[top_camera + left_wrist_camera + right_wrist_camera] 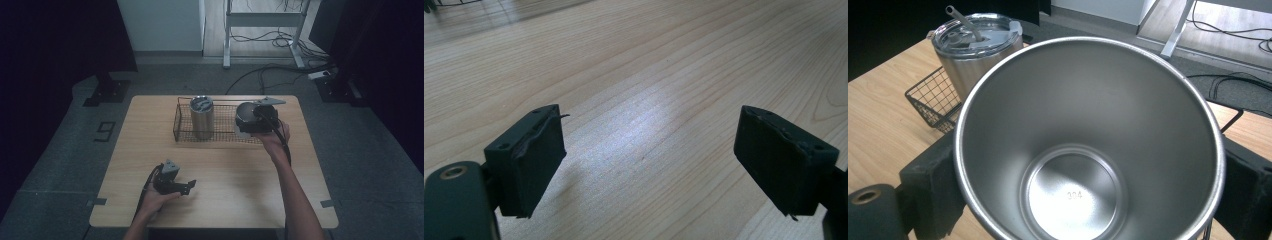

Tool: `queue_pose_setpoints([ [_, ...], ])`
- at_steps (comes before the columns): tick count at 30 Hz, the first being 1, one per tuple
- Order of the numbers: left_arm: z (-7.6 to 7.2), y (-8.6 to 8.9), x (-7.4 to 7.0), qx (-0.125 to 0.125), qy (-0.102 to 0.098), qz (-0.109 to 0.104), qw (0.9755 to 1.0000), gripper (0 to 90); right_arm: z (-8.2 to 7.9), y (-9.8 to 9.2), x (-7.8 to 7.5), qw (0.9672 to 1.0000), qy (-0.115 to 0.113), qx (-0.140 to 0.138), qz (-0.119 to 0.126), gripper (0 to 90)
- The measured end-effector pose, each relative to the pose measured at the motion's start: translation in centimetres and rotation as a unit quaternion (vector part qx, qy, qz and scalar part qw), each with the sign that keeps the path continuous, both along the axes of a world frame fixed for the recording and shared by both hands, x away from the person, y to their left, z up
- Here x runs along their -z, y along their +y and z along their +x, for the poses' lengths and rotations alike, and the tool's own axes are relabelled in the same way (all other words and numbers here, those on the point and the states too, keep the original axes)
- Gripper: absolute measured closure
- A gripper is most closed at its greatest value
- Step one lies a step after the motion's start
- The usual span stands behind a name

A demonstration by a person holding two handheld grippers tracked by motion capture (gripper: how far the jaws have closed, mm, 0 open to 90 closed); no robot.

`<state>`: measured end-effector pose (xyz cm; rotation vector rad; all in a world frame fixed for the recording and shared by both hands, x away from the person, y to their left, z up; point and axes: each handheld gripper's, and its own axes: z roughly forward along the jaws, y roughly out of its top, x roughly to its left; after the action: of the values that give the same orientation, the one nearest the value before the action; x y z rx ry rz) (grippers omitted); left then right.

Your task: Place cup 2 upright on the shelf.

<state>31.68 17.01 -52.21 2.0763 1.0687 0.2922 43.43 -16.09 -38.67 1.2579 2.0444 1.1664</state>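
The open steel cup (1088, 145) sits between the jaws of the right gripper (256, 119), which clamp its outer wall from both sides at the right end of the wire basket (186, 131), at or just above its floor; I cannot tell whether it rests there. Its inside is bare and smooth, with a number stamped on the bottom. It looks rigid, light while empty, and slick, so a squeeze across the wall below the rim seems the surest hold, kept level. A lidded tumbler (201, 116) with a straw stands upright in the basket's left half, apart from the cup. The left gripper (176, 184) rests near the table (235, 190) front, jaws wide and empty over bare wood.
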Motion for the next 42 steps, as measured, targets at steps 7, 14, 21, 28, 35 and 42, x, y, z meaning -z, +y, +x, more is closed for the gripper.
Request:
queue_pose_setpoints([
  [7, 0.0, 0.1, -0.1, -0.002, -0.001, -0.002, 1.0000, 13.1, 1.0, -0.1, 0.0, 1.0000, 0.000, 0.005, -0.003, 7.0],
  [14, 0.0, 0.1, 0.0, -0.001, -0.001, 0.000, 1.0000, 13.2, 2.1, 0.0, 0.2, 0.9999, 0.007, 0.008, -0.003, 7.0],
  [21, 0.0, 0.2, 0.0, 0.000, 0.001, 0.000, 1.0000, 13.4, 3.0, 0.1, 0.5, 0.9999, 0.012, 0.007, -0.006, 7.0],
  [28, 0.0, 0.3, 0.0, -0.001, 0.002, -0.003, 1.0000, 13.4, 3.8, 0.3, 0.4, 0.9998, 0.014, 0.008, -0.013, 7.0],
  [35, 0.0, 0.1, 0.1, -0.001, 0.004, -0.002, 1.0000, 13.4, 4.7, 0.2, 0.4, 0.9997, 0.014, 0.011, -0.015, 7.1],
  [42, 0.0, 0.2, 0.1, 0.000, 0.005, 0.002, 1.0000, 13.4, 5.6, -0.1, 0.7, 0.9996, 0.018, 0.015, -0.019, 7.0],
])
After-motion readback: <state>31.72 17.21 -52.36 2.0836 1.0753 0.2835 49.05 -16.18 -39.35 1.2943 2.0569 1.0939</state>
